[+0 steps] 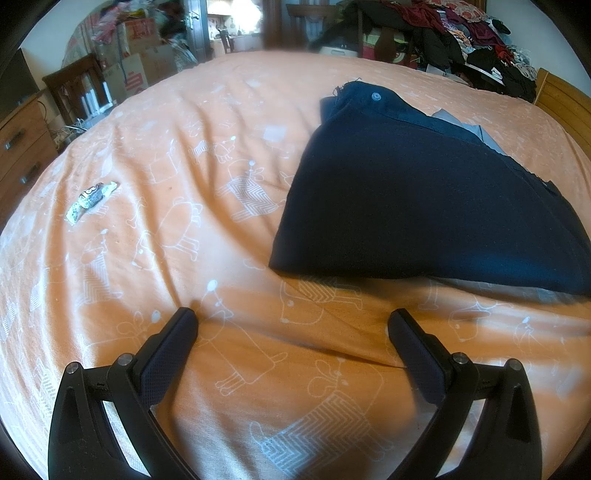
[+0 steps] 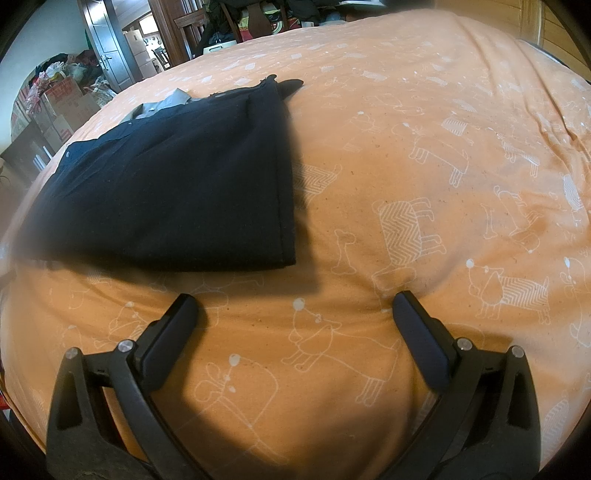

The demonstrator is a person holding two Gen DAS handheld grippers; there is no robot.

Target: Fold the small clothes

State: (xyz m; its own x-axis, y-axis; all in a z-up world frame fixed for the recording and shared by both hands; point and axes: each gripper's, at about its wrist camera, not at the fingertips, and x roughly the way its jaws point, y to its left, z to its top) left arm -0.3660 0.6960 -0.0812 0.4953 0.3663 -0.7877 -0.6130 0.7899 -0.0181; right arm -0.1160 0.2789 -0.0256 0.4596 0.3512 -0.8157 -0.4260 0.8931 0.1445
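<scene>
A dark navy garment (image 1: pixel 424 195) lies folded flat on the orange bedspread (image 1: pixel 184 166), with a grey button near its far corner and a pale lining showing at its right edge. My left gripper (image 1: pixel 291 323) hovers open just in front of its near left corner, holding nothing. In the right wrist view the same navy garment (image 2: pixel 173 184) lies to the upper left. My right gripper (image 2: pixel 295 304) is open over bare bedspread (image 2: pixel 424 166), just below the garment's near right corner.
A small crumpled wrapper (image 1: pixel 90 199) lies on the bed to the left. A pile of clothes (image 1: pixel 461 33) sits beyond the bed's far right. A wooden dresser (image 1: pixel 18 144), a chair (image 1: pixel 79 88) and cardboard boxes (image 1: pixel 136 55) stand at the left.
</scene>
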